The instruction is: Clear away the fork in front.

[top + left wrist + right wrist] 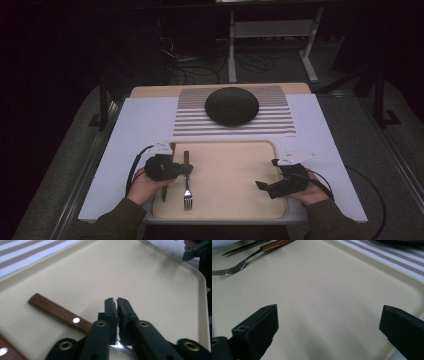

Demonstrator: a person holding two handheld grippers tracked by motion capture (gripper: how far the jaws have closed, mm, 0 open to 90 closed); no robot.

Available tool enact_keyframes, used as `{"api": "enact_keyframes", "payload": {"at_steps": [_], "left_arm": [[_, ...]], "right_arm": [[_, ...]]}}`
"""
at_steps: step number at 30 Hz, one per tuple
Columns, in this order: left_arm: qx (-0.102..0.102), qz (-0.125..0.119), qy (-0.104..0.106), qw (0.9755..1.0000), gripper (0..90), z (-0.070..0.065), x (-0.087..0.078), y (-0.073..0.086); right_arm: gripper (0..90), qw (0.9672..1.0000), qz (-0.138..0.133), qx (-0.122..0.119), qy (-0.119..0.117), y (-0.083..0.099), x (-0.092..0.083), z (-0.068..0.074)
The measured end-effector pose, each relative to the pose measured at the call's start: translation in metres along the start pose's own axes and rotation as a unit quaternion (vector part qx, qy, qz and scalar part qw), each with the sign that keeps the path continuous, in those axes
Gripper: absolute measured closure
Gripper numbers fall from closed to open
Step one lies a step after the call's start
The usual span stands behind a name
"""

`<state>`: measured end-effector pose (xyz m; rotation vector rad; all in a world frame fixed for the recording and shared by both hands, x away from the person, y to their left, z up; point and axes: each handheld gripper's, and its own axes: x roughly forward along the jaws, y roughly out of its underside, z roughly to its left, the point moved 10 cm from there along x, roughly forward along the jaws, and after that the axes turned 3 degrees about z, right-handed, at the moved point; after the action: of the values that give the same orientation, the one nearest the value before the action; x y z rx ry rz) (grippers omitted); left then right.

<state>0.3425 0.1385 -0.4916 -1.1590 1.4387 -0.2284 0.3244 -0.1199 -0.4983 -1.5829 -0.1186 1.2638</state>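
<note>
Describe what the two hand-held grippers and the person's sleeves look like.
Both hand-held grippers, left and right, are black with two blocky jaws joined by brass-coloured rivets. Each carries a pale grey three-cornered plate on top and trails a black cable. The person wears olive-green long sleeves.

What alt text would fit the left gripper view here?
The left hand-held gripper has its two black jaws closed on the metal shank of a wooden-handled fork lying on a beige plastic tray. A second wooden handle shows at the lower left corner, and a striped placemat lies beyond the tray's rim.
</note>
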Motion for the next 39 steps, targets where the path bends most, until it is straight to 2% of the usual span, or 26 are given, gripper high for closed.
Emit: {"api": "enact_keyframes", "payload": {"at_steps": [7, 10, 14, 24, 39], "left_arm": [[0.020, 0.036, 0.002, 0.9991, 90.0, -0.008, 0.013, 0.007], [0.020, 0.048, 0.002, 0.9987, 90.0, -0.009, 0.016, 0.011], [0.019, 0.060, -0.009, 0.9979, 90.0, -0.005, 0.016, 0.015], [0.010, 0.063, -0.023, 0.9977, 90.0, 0.006, 0.010, 0.020], [-0.017, 0.066, -0.042, 0.9968, 90.0, 0.024, -0.002, 0.027]], "right_arm": [[2.1, 1.0000, 0.000, 0.000, -0.001, 0.000, 0.000, 0.000], [2.1, 1.0000, 0.001, 0.000, 0.000, 0.000, 0.000, 0.000], [2.2, 1.0000, 0.002, -0.001, -0.001, 0.001, 0.001, 0.000], [2.2, 1.0000, 0.002, 0.000, 0.000, 0.000, 0.000, 0.000], [2.2, 1.0000, 0.001, 0.000, 0.000, 0.000, 0.000, 0.000]]}}
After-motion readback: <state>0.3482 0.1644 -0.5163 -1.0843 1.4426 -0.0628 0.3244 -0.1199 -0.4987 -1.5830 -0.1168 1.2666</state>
